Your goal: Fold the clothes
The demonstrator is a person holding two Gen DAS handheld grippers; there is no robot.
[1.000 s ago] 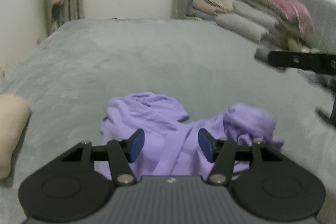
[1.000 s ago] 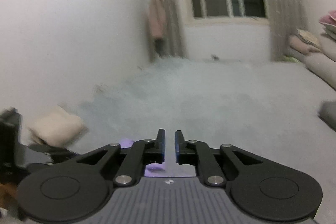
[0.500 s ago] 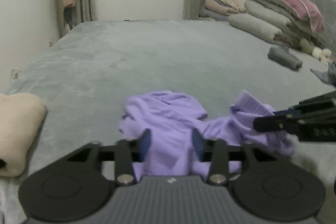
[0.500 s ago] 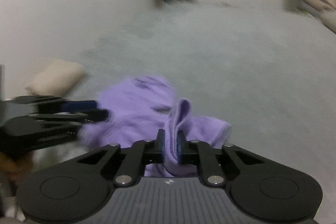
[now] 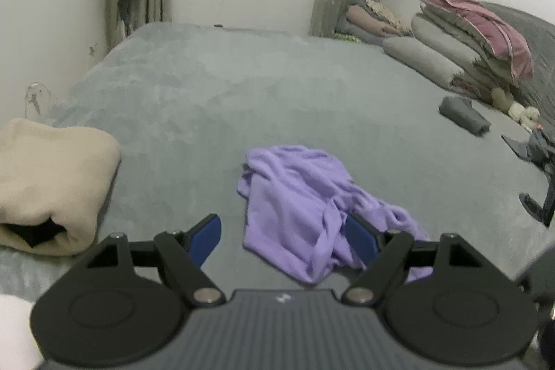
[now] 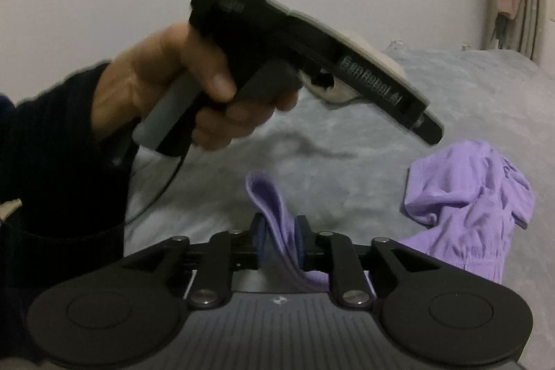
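My right gripper (image 6: pixel 280 240) is clamped on 1 edge of the purple garment (image 5: pixel 305 203), which lies crumpled on the grey bed (image 5: pixel 277 85), while my left gripper (image 5: pixel 282 236) hangs just above the near part of the cloth with its fingers wide apart and nothing between them. I judge this to be the pick-up-and-spread step. Next I need my left gripper to find a matching edge or corner, so the 2 can pull the cloth flat before folding.
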